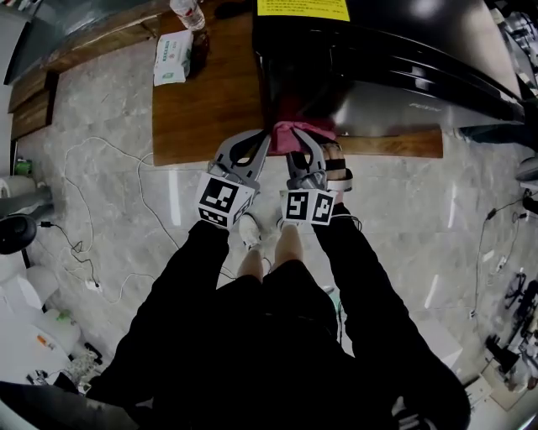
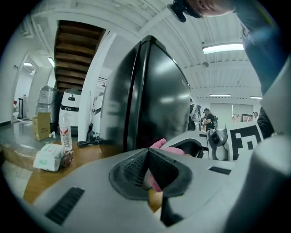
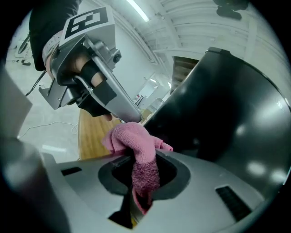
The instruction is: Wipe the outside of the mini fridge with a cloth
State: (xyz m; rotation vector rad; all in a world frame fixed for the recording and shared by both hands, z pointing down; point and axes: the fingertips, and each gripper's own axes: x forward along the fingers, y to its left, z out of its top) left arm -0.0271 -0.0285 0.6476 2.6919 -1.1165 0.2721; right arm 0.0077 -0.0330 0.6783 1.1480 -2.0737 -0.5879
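The right gripper (image 3: 144, 182) has its fingers clamped on the pink cloth (image 3: 134, 139), which is bunched against the fridge (image 1: 378, 50) at its lower front edge. The left gripper (image 2: 148, 157), fingers clenched together, has its tips at the cloth. The fridge stands on the table (image 1: 202, 109).

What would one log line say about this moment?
left gripper: shut on pink cloth | right gripper: shut on pink cloth | pink cloth: bunched at mini fridge near side

Your low wooden platform (image 1: 202, 109) on the marble floor (image 1: 109, 252)
It carries the black mini fridge (image 1: 378, 50) on your right and a tissue pack (image 1: 173, 57) beside a water bottle (image 1: 189, 13) far left; cables (image 1: 150, 201) cross the floor.
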